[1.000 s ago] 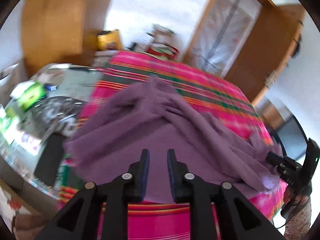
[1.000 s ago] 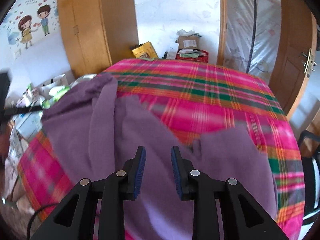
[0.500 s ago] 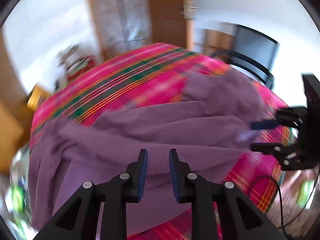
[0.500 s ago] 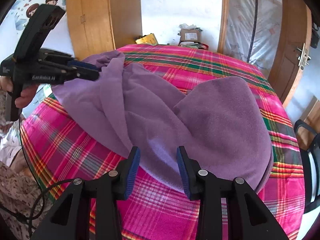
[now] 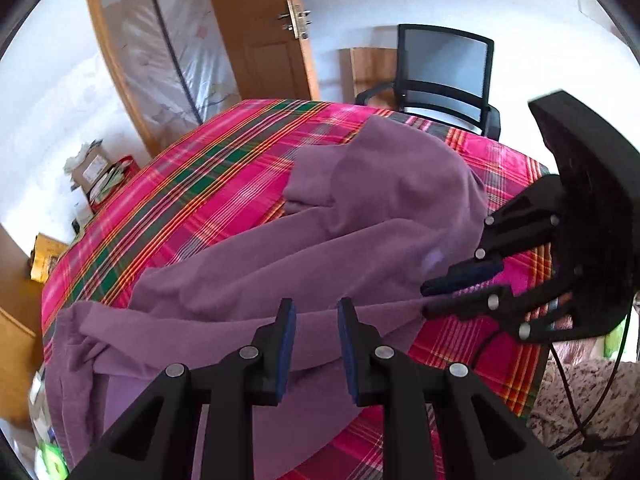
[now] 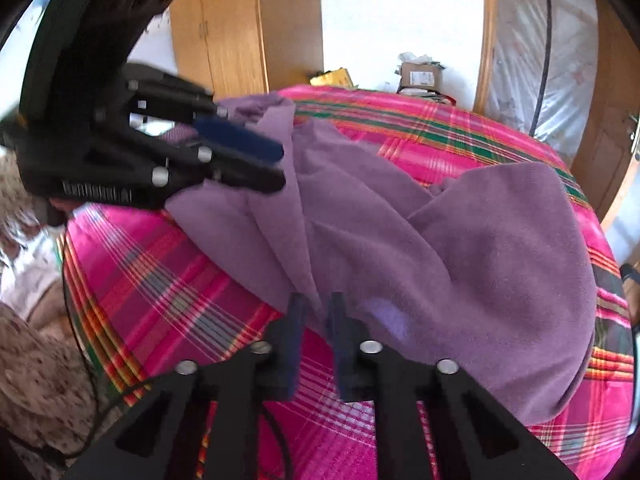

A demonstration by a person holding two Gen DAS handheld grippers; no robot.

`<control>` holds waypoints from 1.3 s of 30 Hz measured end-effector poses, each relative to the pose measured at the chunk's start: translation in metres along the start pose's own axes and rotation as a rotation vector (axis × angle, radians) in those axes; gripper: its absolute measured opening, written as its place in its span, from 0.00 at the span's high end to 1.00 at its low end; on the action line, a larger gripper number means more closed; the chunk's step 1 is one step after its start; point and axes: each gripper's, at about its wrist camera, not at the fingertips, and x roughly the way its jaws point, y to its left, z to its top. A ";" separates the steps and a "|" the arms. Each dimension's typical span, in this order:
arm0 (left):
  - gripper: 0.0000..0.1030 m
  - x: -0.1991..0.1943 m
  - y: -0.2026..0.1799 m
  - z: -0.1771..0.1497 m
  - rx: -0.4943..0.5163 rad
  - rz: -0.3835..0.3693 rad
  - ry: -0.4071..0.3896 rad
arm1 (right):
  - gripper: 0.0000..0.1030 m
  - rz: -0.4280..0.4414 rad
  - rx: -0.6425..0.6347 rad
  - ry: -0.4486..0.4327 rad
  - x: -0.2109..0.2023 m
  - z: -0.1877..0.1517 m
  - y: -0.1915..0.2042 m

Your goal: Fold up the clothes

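Right now a purple garment (image 5: 360, 216) lies rumpled across the middle of a pink plaid tablecloth (image 5: 192, 200). At the lower centre of the right wrist view, the right gripper (image 6: 316, 308) is closing its jaws, a fold of the garment's near edge between them. Low in the left wrist view, the left gripper (image 5: 314, 312) has its jaws apart over the fabric, gripping nothing. A black chair (image 5: 444, 76) stands at upper right.

a home bedroom — beyond the gripper a pink plaid bedspread (image 5: 224, 184), a wooden door (image 5: 260, 28) and wardrobe (image 6: 240, 28), a mesh office chair (image 5: 444, 76) — boxes (image 6: 420, 76) stacked at the far wall.
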 end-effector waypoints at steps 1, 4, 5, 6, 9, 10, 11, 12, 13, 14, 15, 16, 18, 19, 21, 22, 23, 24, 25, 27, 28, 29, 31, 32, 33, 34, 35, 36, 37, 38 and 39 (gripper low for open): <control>0.79 0.001 -0.001 0.001 0.004 0.001 0.000 | 0.94 0.009 0.015 -0.007 -0.002 0.001 -0.002; 0.79 0.002 -0.003 0.002 0.015 -0.005 -0.001 | 0.97 0.012 0.066 -0.040 -0.008 0.005 -0.009; 0.79 0.002 -0.004 0.002 0.020 -0.010 -0.003 | 0.97 0.011 0.083 -0.052 -0.010 0.007 -0.012; 0.79 0.002 -0.005 0.002 0.028 -0.010 -0.004 | 0.97 0.010 0.101 -0.063 -0.013 0.008 -0.015; 0.79 0.005 -0.009 0.002 0.054 -0.005 -0.007 | 0.97 0.008 0.130 -0.095 -0.017 0.014 -0.019; 0.79 0.007 -0.010 0.003 0.063 -0.003 -0.006 | 0.97 0.006 0.133 -0.101 -0.018 0.015 -0.020; 0.79 0.008 -0.011 0.003 0.071 -0.002 -0.005 | 0.97 0.003 0.138 -0.105 -0.018 0.016 -0.021; 0.79 0.010 -0.012 0.003 0.080 0.000 -0.005 | 0.97 0.004 0.144 -0.108 -0.018 0.017 -0.022; 0.79 0.012 -0.013 0.003 0.087 0.004 -0.007 | 0.97 0.002 0.152 -0.113 -0.018 0.019 -0.023; 0.79 0.014 -0.013 0.004 0.093 0.005 -0.007 | 0.97 -0.004 0.163 -0.116 -0.018 0.020 -0.025; 0.79 0.016 -0.014 0.004 0.098 0.004 -0.007 | 0.97 -0.013 0.176 -0.117 -0.017 0.021 -0.029; 0.79 0.019 -0.014 0.005 0.097 -0.004 -0.006 | 0.97 -0.023 0.189 -0.118 -0.016 0.022 -0.032; 0.79 0.021 -0.014 0.007 0.096 -0.019 -0.004 | 0.97 -0.043 0.217 -0.118 -0.014 0.024 -0.039; 0.79 0.022 -0.014 0.007 0.096 -0.022 -0.003 | 0.97 -0.043 0.229 -0.117 -0.012 0.024 -0.042; 0.79 0.022 -0.014 0.007 0.098 -0.031 0.004 | 0.97 -0.043 0.248 -0.115 -0.009 0.025 -0.047; 0.79 0.022 -0.014 0.007 0.100 -0.036 0.007 | 0.97 -0.045 0.251 -0.112 -0.007 0.025 -0.049; 0.79 0.023 -0.014 0.007 0.102 -0.037 0.010 | 0.97 -0.042 0.256 -0.107 -0.004 0.024 -0.050; 0.79 0.025 -0.015 0.007 0.108 -0.033 0.015 | 0.97 -0.039 0.263 -0.105 -0.002 0.023 -0.052; 0.79 0.027 -0.016 0.008 0.113 -0.029 0.020 | 0.97 -0.036 0.273 -0.105 -0.001 0.023 -0.054; 0.79 0.035 -0.017 0.011 0.117 -0.016 0.034 | 0.97 -0.030 0.294 -0.105 0.001 0.022 -0.057; 0.79 0.040 -0.018 0.013 0.117 -0.008 0.044 | 0.97 -0.027 0.305 -0.106 0.003 0.022 -0.059; 0.79 0.046 -0.018 0.014 0.115 -0.003 0.059 | 0.97 -0.025 0.315 -0.106 0.004 0.021 -0.061; 0.79 0.055 -0.018 0.015 0.117 0.006 0.089 | 0.97 -0.016 0.331 -0.109 0.003 0.021 -0.064; 0.79 0.059 -0.019 0.014 0.123 0.008 0.103 | 0.96 -0.016 0.330 -0.110 0.001 0.020 -0.064; 0.79 0.061 -0.020 0.013 0.129 0.009 0.112 | 0.94 -0.015 0.329 -0.110 -0.001 0.019 -0.064; 0.79 0.062 -0.021 0.013 0.134 0.011 0.113 | 0.94 -0.013 0.330 -0.110 -0.005 0.018 -0.065; 0.79 0.062 -0.022 0.012 0.138 0.013 0.114 | 0.92 -0.012 0.330 -0.113 -0.010 0.017 -0.066; 0.79 0.062 -0.022 0.011 0.139 0.013 0.113 | 0.84 -0.011 0.329 -0.119 -0.015 0.014 -0.067; 0.79 0.063 -0.021 0.011 0.137 0.012 0.115 | 0.72 -0.012 0.327 -0.125 -0.020 0.012 -0.069; 0.79 0.064 -0.020 0.010 0.133 0.008 0.118 | 0.69 -0.018 0.319 -0.125 -0.026 0.008 -0.070; 0.79 0.065 -0.019 0.010 0.126 0.002 0.120 | 0.63 -0.029 0.310 -0.122 -0.030 0.004 -0.071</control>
